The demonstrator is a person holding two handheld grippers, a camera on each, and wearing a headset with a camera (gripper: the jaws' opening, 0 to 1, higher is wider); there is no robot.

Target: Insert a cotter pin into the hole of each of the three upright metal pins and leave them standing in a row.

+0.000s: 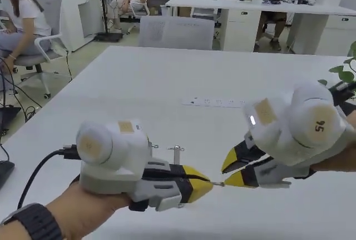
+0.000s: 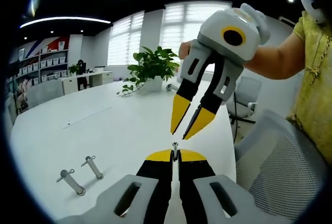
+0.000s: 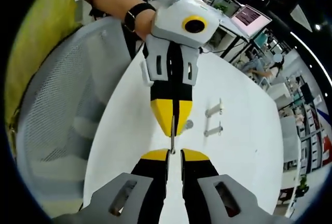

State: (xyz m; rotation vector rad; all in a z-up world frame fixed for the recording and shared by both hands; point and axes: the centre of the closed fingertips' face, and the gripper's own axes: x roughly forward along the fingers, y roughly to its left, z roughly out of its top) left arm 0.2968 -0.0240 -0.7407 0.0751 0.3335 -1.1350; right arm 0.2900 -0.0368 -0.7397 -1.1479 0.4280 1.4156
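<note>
Table (image 1: 167, 84): white and wide, the bench under both grippers.
Left gripper (image 1: 207, 186): held low over the near part of the table by a hand (image 1: 83, 209) with a dark watch (image 1: 34, 222) on its wrist. Its yellow-tipped jaws are pressed together on the cotter pin and point at the right gripper.
Right gripper (image 1: 225, 176): faces the left one, tip to tip. Its jaws stand a little apart in a slim V, with the tips just beside the free end of the pin. Whether they touch it cannot be told.
Metal pins (image 3: 213, 111): in the right gripper view, two stand upright side by side on the table, beyond the left gripper. A third pin (image 3: 188, 124) stands nearer, partly hidden behind that gripper's yellow tip. In the head view one upright pin rises just behind the left gripper.
Cotter pin (image 2: 175, 146): a thin metal sliver sticking out of the left gripper's tips, held in the air between the two grippers, apart from the metal pins.
Hard to make out: the holes in the metal pins and the cotter pin's exact shape are too small to tell.
</note>
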